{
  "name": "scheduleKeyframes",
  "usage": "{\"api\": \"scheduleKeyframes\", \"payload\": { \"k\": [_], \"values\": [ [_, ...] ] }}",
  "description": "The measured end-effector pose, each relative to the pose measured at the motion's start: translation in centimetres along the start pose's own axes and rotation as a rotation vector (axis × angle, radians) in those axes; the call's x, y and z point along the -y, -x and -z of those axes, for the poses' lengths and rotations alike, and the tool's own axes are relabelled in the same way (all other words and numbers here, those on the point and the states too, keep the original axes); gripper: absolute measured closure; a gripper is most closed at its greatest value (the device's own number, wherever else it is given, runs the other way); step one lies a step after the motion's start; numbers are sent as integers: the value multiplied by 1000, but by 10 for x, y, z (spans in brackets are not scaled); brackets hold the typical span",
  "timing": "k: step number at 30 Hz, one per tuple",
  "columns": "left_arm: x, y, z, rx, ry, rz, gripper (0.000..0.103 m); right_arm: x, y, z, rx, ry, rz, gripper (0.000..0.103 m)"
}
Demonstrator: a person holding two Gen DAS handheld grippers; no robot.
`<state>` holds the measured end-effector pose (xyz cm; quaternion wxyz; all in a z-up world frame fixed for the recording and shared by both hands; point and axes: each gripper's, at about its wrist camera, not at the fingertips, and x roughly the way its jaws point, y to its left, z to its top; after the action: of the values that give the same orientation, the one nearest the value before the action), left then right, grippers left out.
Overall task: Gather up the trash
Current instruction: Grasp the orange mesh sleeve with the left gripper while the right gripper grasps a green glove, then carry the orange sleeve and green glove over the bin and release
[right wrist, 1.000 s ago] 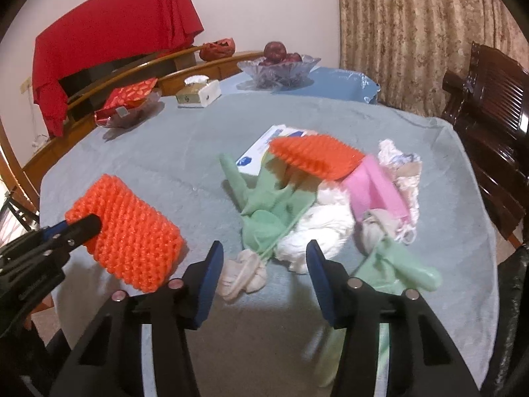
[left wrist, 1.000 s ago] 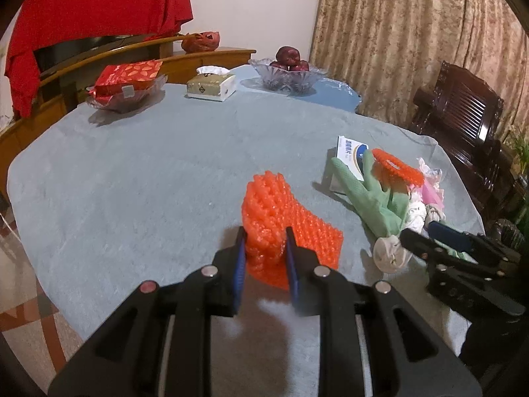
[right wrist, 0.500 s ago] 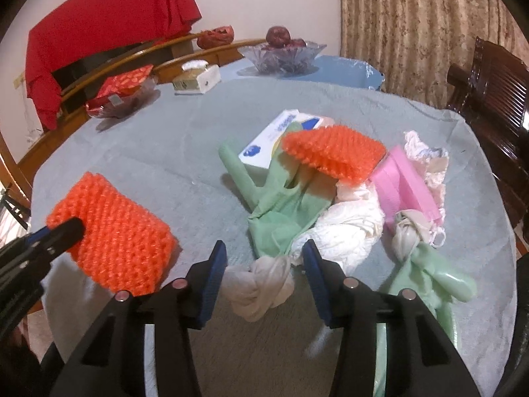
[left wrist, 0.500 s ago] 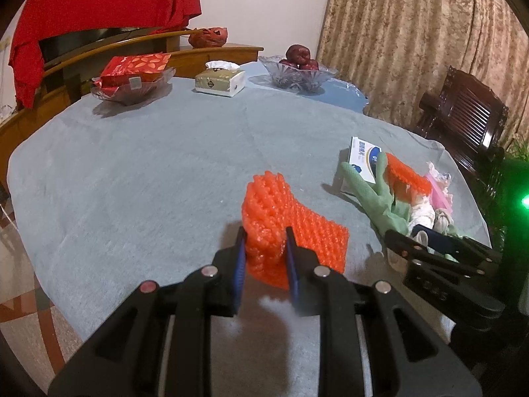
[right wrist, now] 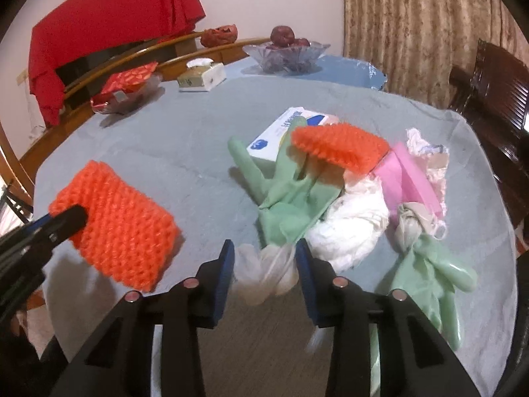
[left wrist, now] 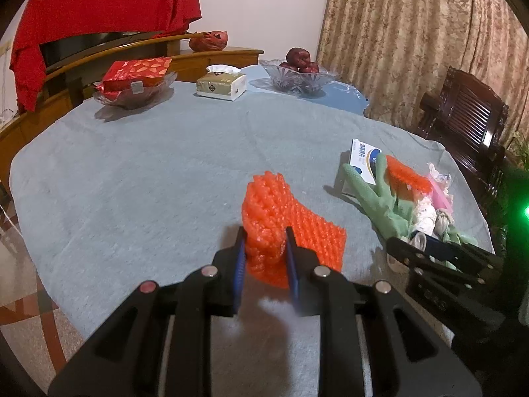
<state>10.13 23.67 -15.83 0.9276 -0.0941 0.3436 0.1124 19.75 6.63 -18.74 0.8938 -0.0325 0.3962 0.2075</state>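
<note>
My left gripper [left wrist: 264,248] is shut on an orange foam net [left wrist: 281,228], held just above the grey tablecloth; the net also shows in the right wrist view [right wrist: 119,218]. My right gripper [right wrist: 264,264] is open, its jaws on either side of a knotted whitish plastic bag [right wrist: 264,264] at the near edge of a trash pile. The pile holds a green rubber glove [right wrist: 291,198], a second orange foam net [right wrist: 340,147], a white wad [right wrist: 350,228], a pink packet [right wrist: 410,178], a white-blue box [right wrist: 284,132] and another green glove [right wrist: 436,274].
At the table's far side stand a glass bowl with a red packet [left wrist: 135,79], a tissue box [left wrist: 221,82] and a glass bowl of dark fruit [left wrist: 299,72]. A dark wooden chair [left wrist: 463,122] stands at the right. The table edge [left wrist: 43,264] drops off at the near left.
My right gripper has moved forward to the pile, so its jaws now flank the knotted bag. My left gripper still holds the orange net, almost in the same place.
</note>
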Motion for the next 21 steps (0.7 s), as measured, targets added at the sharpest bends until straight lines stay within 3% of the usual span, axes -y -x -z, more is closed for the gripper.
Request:
{"api": "scheduleKeyframes", "payload": {
  "k": [4,8,14,21],
  "values": [
    [0,-1,1,-3,5,-1,82,6,-17,2,-50,-26,-15,64],
    [-1,-1,0,-5,6,-3,82,8,-10,0,-56,-36,-73,75],
    [6,8,-2,11,-5,4,82,8,24,-2,-17,-30,-151,77],
    [20,23,-4,26,-14,35,82,25,74,-1,33,-63,-168,77]
  ]
}}
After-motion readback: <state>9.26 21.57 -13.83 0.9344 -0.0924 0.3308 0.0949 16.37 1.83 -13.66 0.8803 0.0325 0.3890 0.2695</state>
